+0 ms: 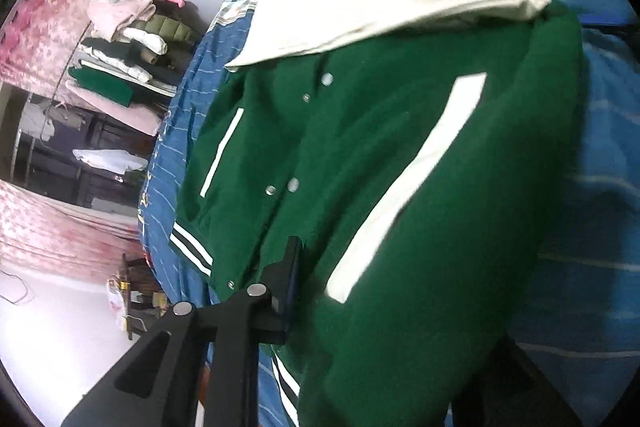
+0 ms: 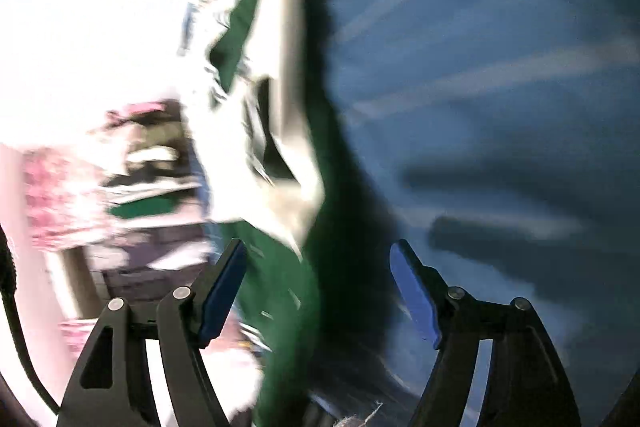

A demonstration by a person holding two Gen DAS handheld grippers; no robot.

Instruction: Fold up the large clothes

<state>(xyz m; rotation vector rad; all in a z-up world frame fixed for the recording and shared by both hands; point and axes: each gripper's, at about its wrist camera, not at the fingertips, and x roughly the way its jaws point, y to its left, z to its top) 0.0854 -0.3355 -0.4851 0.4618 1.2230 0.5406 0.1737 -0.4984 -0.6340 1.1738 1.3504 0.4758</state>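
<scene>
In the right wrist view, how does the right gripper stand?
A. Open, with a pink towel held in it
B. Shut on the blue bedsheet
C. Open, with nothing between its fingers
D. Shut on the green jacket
C: the right gripper shows a wide gap between its blue-padded fingers, and the green jacket only lies beyond it, ungrasped.

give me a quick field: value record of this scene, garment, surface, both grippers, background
garment: green varsity jacket, snaps down the front, white pocket trims, cream sleeve folded across the chest
surface: blue striped bedsheet
left gripper: at the jacket's striped hem; only one finger shows, the green cloth covers the rest, so grip unclear
right gripper: jaws wide apart, holding nothing, jacket edge ahead between them; view blurred
background: stack of folded clothes beyond the bed, pink curtain
</scene>
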